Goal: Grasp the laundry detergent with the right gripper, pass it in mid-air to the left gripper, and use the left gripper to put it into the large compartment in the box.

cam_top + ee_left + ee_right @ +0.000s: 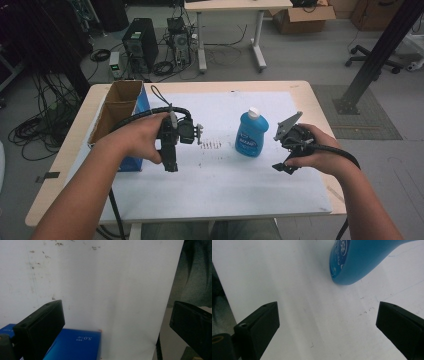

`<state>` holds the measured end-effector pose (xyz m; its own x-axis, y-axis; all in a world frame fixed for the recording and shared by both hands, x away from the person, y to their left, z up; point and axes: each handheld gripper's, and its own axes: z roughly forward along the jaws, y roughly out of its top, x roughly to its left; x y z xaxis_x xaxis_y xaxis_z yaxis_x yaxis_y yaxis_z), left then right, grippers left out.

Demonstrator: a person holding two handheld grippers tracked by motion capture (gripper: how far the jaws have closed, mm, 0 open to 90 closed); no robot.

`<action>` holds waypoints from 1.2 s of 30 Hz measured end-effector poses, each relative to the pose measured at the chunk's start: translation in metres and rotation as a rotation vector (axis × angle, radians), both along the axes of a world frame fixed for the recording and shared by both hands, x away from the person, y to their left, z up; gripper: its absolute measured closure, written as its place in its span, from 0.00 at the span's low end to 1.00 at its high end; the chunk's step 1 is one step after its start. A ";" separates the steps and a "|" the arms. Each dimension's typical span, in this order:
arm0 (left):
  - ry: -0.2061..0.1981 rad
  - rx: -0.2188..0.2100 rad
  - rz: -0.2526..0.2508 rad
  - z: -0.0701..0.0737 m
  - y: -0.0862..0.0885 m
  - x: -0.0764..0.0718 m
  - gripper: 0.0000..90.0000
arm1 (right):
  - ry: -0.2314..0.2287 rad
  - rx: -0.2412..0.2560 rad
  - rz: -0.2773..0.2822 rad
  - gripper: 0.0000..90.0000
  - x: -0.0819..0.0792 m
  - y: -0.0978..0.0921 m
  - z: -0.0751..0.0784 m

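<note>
Bare white sheet (220,175) lies between the blue bottle (251,133) and the cardboard box (119,112), unobstructed.

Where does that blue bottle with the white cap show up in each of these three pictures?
High view: the blue bottle stands upright right of centre on the white sheet, between the two grippers.
Right gripper view: its lower body fills the top right, beyond the open jaws.
Left gripper view: I don't find it here.
Shared landmark: the white sheet with its small brown specks.
</note>
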<state>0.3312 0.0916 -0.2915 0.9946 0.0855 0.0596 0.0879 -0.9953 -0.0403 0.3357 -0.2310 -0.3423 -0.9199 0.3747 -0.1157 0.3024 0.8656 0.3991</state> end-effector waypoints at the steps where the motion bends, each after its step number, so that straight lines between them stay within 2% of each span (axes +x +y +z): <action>1: 0.000 0.001 -0.003 0.001 -0.001 -0.002 0.00 | -0.001 0.014 -0.002 0.06 0.002 -0.002 -0.003; 18: 0.008 0.002 0.001 0.005 0.002 -0.007 0.00 | -0.012 0.083 -0.027 0.05 0.013 -0.009 -0.010; 19: 0.008 0.001 0.001 0.005 0.002 -0.008 0.00 | -0.014 0.101 -0.028 0.05 0.015 -0.011 -0.010; 26: 0.008 0.008 0.001 0.005 0.002 -0.009 0.00 | -0.015 0.141 -0.033 0.05 0.021 -0.015 -0.013; 33: -0.001 0.005 0.000 0.005 0.004 -0.011 0.00 | -0.021 0.226 -0.048 0.05 0.029 -0.015 -0.019; 36: -0.002 0.007 0.001 0.005 0.005 -0.011 0.00 | -0.020 0.238 -0.048 0.05 0.032 -0.013 -0.022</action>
